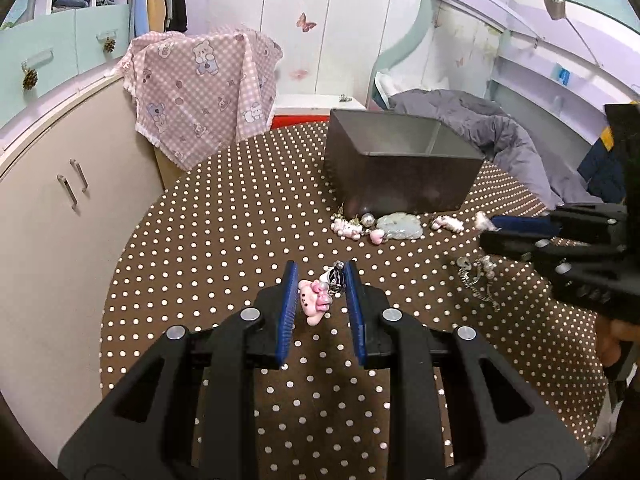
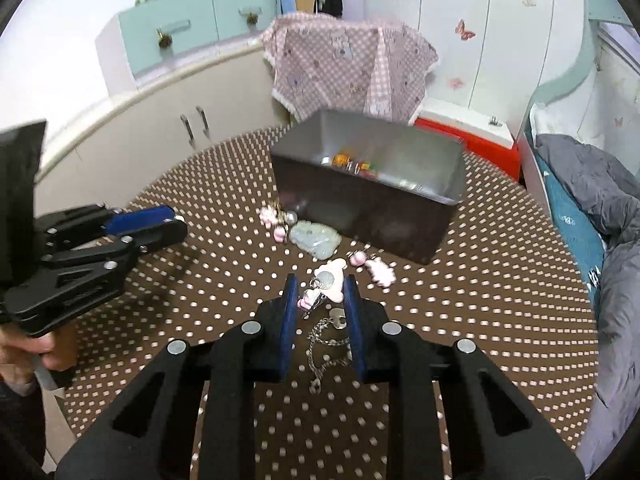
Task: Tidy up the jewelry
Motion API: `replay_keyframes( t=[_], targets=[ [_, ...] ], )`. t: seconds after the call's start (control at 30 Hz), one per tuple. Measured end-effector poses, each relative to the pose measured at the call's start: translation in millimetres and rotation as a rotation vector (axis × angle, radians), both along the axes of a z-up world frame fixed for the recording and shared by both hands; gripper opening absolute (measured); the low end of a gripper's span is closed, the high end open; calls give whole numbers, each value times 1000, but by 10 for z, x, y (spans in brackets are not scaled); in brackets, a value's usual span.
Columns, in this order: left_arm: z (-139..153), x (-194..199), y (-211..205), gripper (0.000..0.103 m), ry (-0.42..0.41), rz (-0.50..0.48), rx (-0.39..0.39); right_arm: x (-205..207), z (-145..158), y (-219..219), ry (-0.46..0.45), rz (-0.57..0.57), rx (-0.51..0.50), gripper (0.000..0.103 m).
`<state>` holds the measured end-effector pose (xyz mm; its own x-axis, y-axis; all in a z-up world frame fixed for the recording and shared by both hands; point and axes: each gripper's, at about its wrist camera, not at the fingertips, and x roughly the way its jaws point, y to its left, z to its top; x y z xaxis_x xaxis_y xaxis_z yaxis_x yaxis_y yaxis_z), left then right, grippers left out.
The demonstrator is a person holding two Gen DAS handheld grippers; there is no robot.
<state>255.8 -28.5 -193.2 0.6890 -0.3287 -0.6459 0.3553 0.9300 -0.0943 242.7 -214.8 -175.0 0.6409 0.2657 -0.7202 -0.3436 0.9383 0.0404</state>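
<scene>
My left gripper [image 1: 320, 280] is open, its blue pads on either side of a pink cat charm [image 1: 315, 303] with a small metal clasp [image 1: 335, 278] lying on the dotted cloth. My right gripper [image 2: 320, 288] is open around a pink charm with a silver disc [image 2: 329, 282] and a silver chain [image 2: 326, 344]. A dark grey open box [image 1: 400, 168] stands behind; it also shows in the right wrist view [image 2: 368, 196], with small colourful pieces inside. A pale jade pendant [image 1: 400, 226] and pink bead pieces [image 1: 348, 227] lie in front of the box.
The round table has a brown white-dotted cloth [image 1: 224, 248]. A pink checked cloth [image 1: 200, 92] hangs over something behind it. Beige cabinets [image 1: 52, 200] stand at left, a bed with grey bedding [image 1: 492, 132] at right. A red-and-white box [image 2: 464, 128] sits behind the table.
</scene>
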Motion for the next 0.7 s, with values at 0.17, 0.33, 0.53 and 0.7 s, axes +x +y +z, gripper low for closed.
replay_keyframes(
  t=[0.17, 0.33, 0.53, 0.7],
  targets=[
    [231, -113, 13, 23, -52, 0, -12, -178, 359, -205, -65, -14, 50, 21],
    [561, -171, 24, 23, -120, 0, -20, -281, 721, -384, -134, -34, 101, 21],
    [954, -144, -62, 23, -194, -7, -17, -298, 1155, -574, -213, -52, 137, 21],
    [1206, 16, -214, 23, -206, -36, -41, -214, 1475, -610, -260, -46, 159, 21]
  ],
)
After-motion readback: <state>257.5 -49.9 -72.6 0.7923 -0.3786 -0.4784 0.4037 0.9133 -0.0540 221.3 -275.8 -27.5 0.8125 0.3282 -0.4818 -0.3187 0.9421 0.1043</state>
